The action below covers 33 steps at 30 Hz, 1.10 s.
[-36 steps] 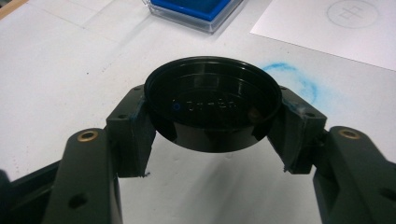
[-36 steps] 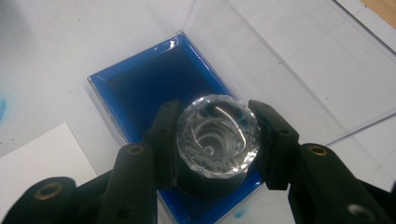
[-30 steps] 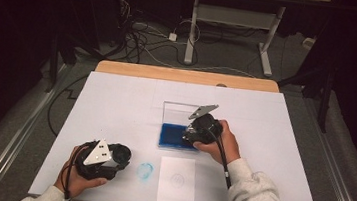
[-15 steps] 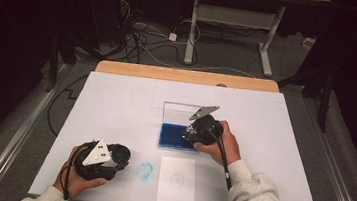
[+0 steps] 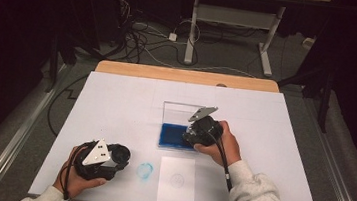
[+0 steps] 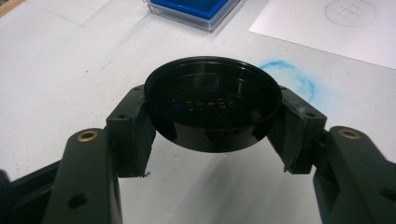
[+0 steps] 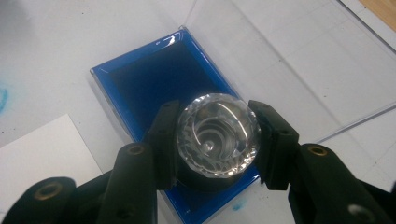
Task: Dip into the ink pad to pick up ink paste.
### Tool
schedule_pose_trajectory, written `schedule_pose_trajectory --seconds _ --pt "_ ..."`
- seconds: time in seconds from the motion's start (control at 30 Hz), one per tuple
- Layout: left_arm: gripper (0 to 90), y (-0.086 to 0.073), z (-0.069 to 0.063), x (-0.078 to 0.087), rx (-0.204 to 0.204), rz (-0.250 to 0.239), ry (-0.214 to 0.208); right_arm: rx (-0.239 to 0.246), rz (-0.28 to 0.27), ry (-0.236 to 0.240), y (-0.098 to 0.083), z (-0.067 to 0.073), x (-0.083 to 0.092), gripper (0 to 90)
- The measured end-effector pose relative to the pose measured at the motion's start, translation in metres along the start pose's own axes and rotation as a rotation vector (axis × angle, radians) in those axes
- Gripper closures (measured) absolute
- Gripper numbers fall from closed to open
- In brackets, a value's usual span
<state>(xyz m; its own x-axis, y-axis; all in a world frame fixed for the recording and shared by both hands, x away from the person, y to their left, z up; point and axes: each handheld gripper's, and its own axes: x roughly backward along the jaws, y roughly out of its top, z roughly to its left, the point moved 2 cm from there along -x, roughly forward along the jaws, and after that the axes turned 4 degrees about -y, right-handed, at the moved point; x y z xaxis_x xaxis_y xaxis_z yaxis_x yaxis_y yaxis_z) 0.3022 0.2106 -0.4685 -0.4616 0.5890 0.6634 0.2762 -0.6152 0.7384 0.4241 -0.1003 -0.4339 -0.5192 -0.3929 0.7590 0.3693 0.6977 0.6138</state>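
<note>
In the left gripper view a round black cap [image 6: 212, 105] sits between the jaws of my left gripper [image 6: 213, 122], which is shut on it just above the white table. In the high view that gripper [image 5: 121, 156] is at the table's front left. My right gripper [image 7: 217, 140] is shut on a clear faceted stamp [image 7: 217, 133], held down over the blue ink pad [image 7: 154, 79] in its clear case. From above, the right gripper [image 5: 190, 138] is at the near right part of the ink pad [image 5: 170, 135].
The case's clear lid [image 5: 180, 113] stands open behind the pad. A white paper sheet [image 5: 177, 181] with a faint round print lies near the front edge. A blue ink smudge [image 5: 145, 171] marks the white table cover [image 5: 116, 104] between the sheet and the left gripper.
</note>
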Motion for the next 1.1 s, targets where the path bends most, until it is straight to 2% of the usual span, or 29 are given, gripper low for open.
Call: schedule_pose_trajectory --seconds 0.13,0.27,0.5,0.7,0.87,1.1 --pt "36.7 0.000 0.000 0.000 0.000 -0.002 -0.001 -0.001 0.013 0.003 0.003 -0.001 0.000 57.0" --pt "36.7 0.000 0.001 0.001 0.007 -0.007 0.000 -0.005 0.003 -0.004 0.006 -0.003 0.004 57.0" --pt "36.7 0.000 0.001 0.001 0.005 -0.011 0.001 -0.011 -0.073 -0.003 0.027 -0.005 0.030 57.0" --pt "36.7 0.000 0.001 0.001 0.003 -0.009 -0.001 -0.012 -0.101 -0.001 0.033 -0.004 0.037 56.9" --pt "36.7 0.000 0.001 0.001 0.003 -0.006 -0.002 -0.006 -0.090 0.017 0.034 0.002 0.029 56.9" --pt "36.7 0.000 0.001 0.000 0.005 -0.005 -0.004 0.001 -0.053 0.040 0.026 0.009 0.006 57.0"
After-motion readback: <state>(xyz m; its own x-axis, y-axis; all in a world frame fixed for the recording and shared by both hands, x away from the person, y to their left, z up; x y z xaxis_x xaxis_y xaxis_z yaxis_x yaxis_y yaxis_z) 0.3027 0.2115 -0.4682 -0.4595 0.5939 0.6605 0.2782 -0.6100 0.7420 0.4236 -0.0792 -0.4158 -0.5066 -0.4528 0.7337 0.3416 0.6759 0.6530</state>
